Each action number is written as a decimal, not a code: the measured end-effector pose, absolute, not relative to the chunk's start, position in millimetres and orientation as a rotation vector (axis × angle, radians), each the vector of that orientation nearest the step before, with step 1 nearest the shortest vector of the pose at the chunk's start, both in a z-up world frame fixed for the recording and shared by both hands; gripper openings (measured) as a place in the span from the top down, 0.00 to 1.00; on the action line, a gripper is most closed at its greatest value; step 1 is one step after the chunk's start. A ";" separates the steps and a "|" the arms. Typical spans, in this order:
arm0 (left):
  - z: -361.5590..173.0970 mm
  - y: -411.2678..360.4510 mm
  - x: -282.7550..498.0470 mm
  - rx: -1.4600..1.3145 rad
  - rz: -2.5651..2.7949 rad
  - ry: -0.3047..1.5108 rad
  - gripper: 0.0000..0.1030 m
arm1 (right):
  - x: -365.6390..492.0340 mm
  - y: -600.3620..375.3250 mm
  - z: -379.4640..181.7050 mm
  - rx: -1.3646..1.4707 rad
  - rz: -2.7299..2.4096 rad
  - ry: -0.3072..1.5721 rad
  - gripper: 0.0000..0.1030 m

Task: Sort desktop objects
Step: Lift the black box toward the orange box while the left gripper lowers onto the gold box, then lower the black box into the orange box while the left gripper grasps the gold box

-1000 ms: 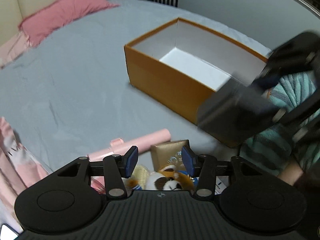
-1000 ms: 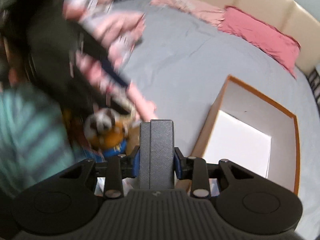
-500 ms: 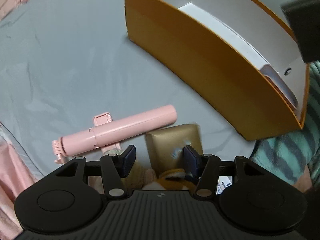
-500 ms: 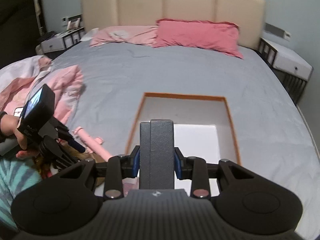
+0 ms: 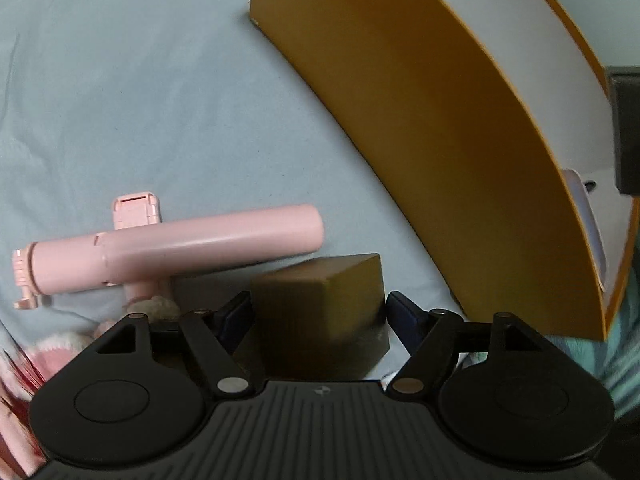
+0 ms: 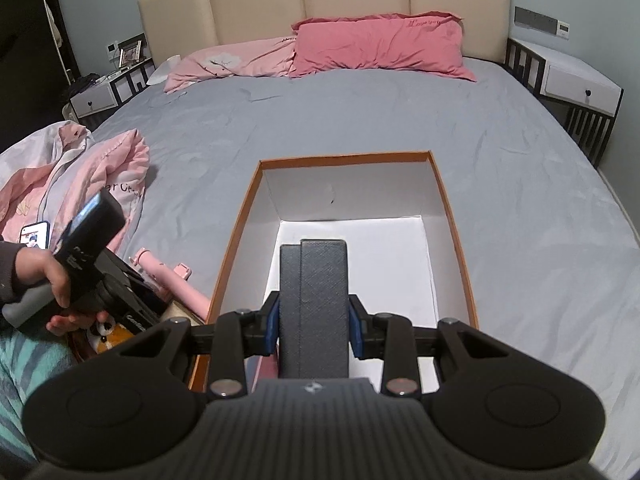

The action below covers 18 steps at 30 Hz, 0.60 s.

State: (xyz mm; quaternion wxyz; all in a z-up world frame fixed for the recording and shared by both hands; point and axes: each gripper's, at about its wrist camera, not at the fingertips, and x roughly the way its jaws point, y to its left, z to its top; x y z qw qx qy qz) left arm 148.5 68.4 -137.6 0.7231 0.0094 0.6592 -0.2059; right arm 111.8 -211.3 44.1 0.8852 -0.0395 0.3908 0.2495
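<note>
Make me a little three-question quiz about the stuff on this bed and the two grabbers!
1. True or false: the right gripper holds a grey case.
2. What lies left of the gold box? A) pink stick B) spoon C) cup
3. Fill in: the left gripper is ___ around the gold box, beside the orange box.

Key: 1 true; 2 A; 3 open, jaws have just been opening, pads apart from its sides.

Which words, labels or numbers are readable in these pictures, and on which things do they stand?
"er C", partly hidden: pink jacket.
Cursive stitching, too small to read: red pillow.
White lettering, blurred: left gripper.
Screen content, too small: phone.
Gold box, grey case, orange box: no text visible.
</note>
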 end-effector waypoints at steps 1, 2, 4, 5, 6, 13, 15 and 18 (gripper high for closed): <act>-138.8 64.6 147.5 0.036 -0.435 1.455 0.17 | 111.8 -212.1 43.4 -0.077 0.522 0.813 0.66; -139.2 60.5 145.7 0.050 -0.412 1.451 0.17 | 111.7 -212.4 43.3 -0.073 0.525 0.814 0.66; -137.6 55.3 141.6 0.053 -0.382 1.444 0.27 | 111.8 -212.4 40.7 -0.070 0.531 0.819 0.66; -136.1 54.0 139.4 0.051 -0.375 1.441 0.30 | 111.7 -211.9 39.7 -0.073 0.533 0.822 0.66; -134.2 53.0 136.6 0.052 -0.363 1.440 0.31 | 111.5 -211.3 38.7 -0.077 0.534 0.824 0.66; -118.8 59.9 112.9 0.014 -0.314 1.432 0.41 | 114.6 -209.7 30.8 -0.102 0.515 0.854 0.66; -112.4 64.1 106.6 -0.009 -0.306 1.414 0.44 | 115.8 -210.6 27.8 -0.105 0.506 0.867 0.66; -106.3 70.1 100.3 -0.041 -0.279 1.400 0.49 | 117.5 -212.6 22.5 -0.102 0.500 0.892 0.66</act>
